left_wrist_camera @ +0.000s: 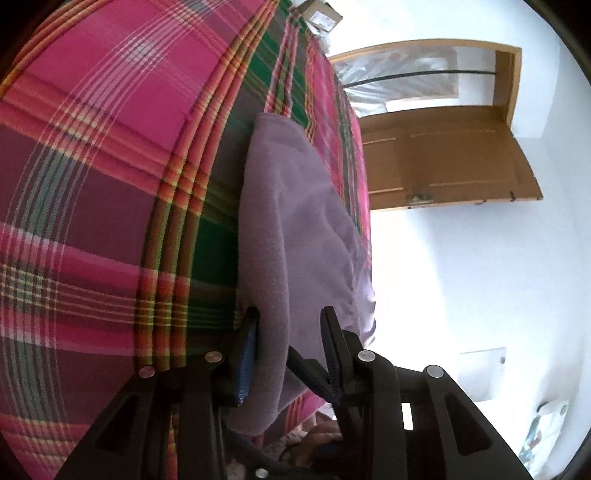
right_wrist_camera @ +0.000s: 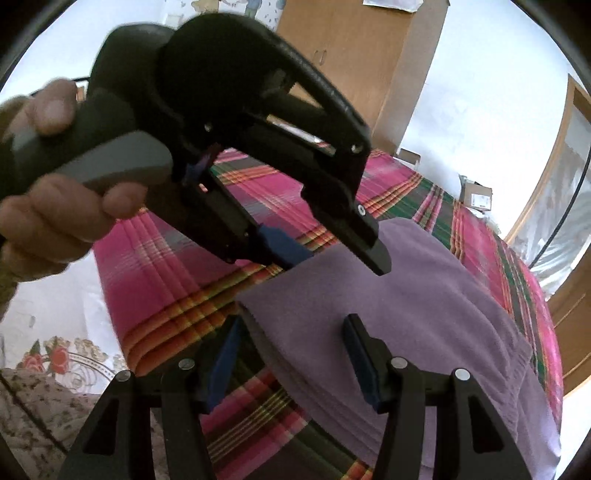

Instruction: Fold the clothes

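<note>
While purple cloth point(right_wrist_camera: 424, 314) lies on plaid bedspread point(left_wrist_camera: 110, 184), left claw point(left_wrist_camera: 290, 328) wide, straddling cloth edge; right claw point(right_wrist_camera: 291, 332) wide, straddling near corner.

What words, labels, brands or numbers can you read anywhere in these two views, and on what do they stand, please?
No text can be read in either view.
Cardboard box beyond the plaid bedspread: a white label, too small and blurred to read.
Same box in the left wrist view: label too small to read.
Purple cloth, left tongs, right tongs: no markings visible.
</note>
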Available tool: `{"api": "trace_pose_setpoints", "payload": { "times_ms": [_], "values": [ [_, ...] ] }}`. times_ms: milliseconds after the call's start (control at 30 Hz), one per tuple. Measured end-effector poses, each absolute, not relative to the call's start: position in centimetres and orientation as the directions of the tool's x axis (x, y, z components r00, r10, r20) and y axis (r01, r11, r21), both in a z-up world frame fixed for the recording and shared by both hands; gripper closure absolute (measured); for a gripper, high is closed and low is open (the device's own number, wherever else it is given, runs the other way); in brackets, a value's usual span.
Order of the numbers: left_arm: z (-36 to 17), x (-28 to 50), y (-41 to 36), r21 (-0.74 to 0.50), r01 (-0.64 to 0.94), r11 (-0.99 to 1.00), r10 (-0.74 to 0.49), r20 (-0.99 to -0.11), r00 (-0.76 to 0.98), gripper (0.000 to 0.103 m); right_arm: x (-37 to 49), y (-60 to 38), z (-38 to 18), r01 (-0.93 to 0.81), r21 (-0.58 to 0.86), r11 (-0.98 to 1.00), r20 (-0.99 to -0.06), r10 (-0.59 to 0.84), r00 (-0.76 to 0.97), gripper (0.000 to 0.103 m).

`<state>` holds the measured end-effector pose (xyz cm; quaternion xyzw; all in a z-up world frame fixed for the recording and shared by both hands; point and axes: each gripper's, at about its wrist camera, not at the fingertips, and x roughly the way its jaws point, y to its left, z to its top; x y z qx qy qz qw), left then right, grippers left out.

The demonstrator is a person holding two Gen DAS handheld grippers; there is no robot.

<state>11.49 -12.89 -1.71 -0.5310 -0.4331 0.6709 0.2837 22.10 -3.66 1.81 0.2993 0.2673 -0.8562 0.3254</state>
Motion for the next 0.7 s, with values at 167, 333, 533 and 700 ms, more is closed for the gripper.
{"api": "trace_pose_setpoints", "payload": {
  "times_ms": [167, 333, 533, 700],
  "values": [
    [-1.8, 11.5, -12.7, -0.886, 0.083, -0.456, 0.843, -0.460, -0.279, 0.070, 21.3, -4.1, 1.6, 0.677, -0.294, -0.675, -0.678, -0.352, -0.646, 0.046],
    [-1.4, 11.5, -13.7, -0.879, 0.079, -0.470, 0.824, -0.469, -0.317, 0.070, 20.9, -3.9, 1.4, 0.670, -0.287, -0.684, -0.677, -0.350, -0.647, 0.061],
    [-1.5, 10.7, -14.1, -0.870, 0.080, -0.486, 0.806, -0.481, -0.345, 0.048, 20.4, -3.4, 1.7, 0.660, -0.261, -0.704, -0.678, -0.353, -0.644, 0.081],
    [-2.3, 9.5, -12.8, -0.873, 0.071, -0.482, 0.825, -0.480, -0.297, 0.048, 20.2, -2.9, 2.2, 0.659, -0.227, -0.717, -0.676, -0.371, -0.636, 0.088]
  ]
}}
